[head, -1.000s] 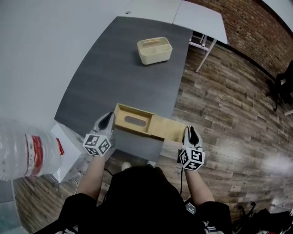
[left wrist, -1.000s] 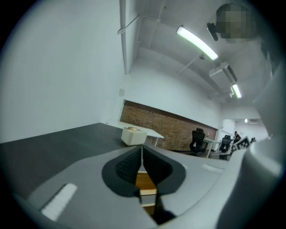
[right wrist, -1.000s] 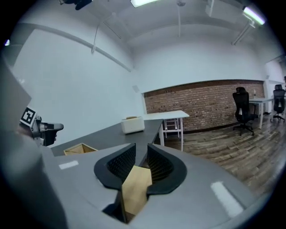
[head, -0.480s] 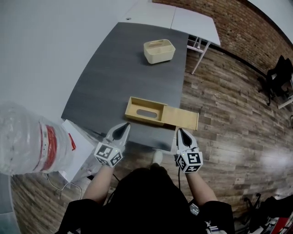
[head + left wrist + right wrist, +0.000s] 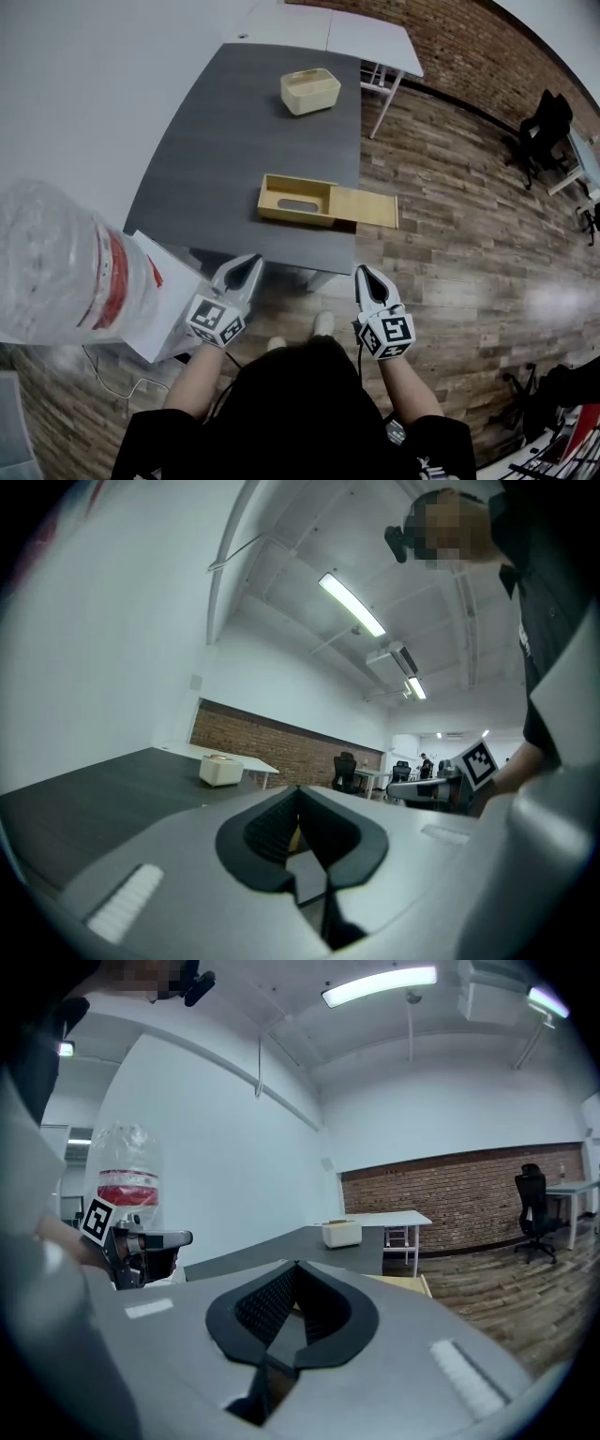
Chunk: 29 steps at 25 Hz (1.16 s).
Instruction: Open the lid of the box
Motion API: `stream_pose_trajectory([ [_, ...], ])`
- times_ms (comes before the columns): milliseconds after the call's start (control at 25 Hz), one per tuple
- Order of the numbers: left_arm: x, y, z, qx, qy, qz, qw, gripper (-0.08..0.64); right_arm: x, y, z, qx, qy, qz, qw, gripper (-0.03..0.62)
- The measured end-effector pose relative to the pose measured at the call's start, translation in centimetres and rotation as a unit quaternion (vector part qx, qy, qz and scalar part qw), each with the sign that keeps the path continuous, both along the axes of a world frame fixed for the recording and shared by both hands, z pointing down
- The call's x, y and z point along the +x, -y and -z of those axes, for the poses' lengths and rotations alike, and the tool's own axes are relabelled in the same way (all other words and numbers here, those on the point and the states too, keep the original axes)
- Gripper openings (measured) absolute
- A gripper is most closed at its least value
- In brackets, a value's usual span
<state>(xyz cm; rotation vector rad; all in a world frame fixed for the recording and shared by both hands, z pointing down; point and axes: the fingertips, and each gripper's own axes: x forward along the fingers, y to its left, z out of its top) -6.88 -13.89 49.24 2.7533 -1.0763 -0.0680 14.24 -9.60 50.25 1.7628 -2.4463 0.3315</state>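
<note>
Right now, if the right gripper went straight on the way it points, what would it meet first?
Probably the wooden box, near where its slid-out lid projects: light wood shows just beyond the shut fingers of the right gripper. Height is unclear, so the near edge of the table could come first.

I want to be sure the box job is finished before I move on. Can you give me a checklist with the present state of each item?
1. Lid slid off the box: ok, the slotted inside shows.
2. Lid fully over the table: not ok, its outer end overhangs the table's edge.
3. Left claw empty: ok, shut on nothing.
4. Right claw empty: ok, shut on nothing.
5. Both claws clear of the box: ok, they hang short of the table.
6. Lid seated in the box's grooves: cannot tell.
</note>
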Motion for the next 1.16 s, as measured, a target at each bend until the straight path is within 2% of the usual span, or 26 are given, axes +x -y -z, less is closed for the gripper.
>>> stream_pose_trajectory([
  [280, -0.3, 0.0, -0.6, -0.008, 0.009, 0.022, 0.9997, 0.0, 1.5, -0.3, 0.4, -0.003, 0.001, 0.015, 1.0, 0.002],
  [480, 0.6, 0.1, 0.8, 0.009, -0.004, 0.021, 0.9997, 0.0, 2.7, 0.6, 1.0, 0.011, 0.008, 0.017, 1.0, 0.002],
  [1160, 1.6, 1.4, 0.3, -0.002, 0.005, 0.03, 0.9995, 0.0, 4.0, 2.1, 0.7, 0.004, 0.013, 0.026, 1.0, 0.002],
])
